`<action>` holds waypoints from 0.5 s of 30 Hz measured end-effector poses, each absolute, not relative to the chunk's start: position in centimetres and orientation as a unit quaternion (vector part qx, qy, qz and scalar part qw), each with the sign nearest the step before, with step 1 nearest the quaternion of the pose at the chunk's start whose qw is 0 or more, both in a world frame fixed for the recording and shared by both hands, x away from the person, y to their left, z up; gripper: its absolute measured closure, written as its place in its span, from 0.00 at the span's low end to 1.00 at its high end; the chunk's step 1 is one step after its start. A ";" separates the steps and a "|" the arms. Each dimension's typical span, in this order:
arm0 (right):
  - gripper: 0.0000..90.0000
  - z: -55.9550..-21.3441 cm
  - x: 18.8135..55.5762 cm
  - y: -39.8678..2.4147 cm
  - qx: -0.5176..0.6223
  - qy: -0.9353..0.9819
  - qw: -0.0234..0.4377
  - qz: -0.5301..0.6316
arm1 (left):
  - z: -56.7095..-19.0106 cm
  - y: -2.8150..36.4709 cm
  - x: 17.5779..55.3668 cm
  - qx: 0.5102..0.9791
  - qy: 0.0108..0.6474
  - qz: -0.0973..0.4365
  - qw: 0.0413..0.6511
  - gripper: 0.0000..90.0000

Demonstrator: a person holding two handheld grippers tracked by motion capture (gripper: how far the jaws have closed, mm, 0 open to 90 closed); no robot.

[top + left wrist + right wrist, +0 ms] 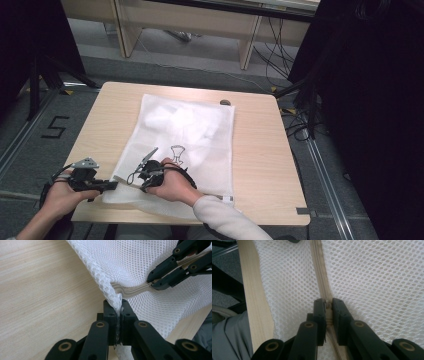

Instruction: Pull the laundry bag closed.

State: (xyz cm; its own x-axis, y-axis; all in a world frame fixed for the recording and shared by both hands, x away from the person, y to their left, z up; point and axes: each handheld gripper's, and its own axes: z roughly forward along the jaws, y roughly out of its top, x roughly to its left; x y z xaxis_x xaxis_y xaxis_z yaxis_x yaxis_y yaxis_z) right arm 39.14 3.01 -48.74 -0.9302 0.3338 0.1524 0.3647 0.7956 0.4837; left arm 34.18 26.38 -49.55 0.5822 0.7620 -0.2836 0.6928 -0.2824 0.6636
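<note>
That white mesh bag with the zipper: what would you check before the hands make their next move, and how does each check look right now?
1. Left gripper clamped on the mesh bag at its corner: ok, mesh is pinched between the shut jaws.
2. Right gripper on the zipper: ok, the jaws are closed around the zipper line.
3. Is it the slider itself that is caught: cannot tell, the jaws hide it.
4. Zipper line lying straight between the two grippers: not ok, it kinks near the left gripper.
5. Bag resting on the table: ok, though its near edge hangs over the front.
6. Contents away from the zipper: ok, the lump sits towards the far end.
</note>
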 end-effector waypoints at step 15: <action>0.92 -48.8 39.2 2.6 -0.174 -0.950 0.025 -0.259 | -49.5 26.5 34.2 0.802 0.455 0.041 0.385 0.95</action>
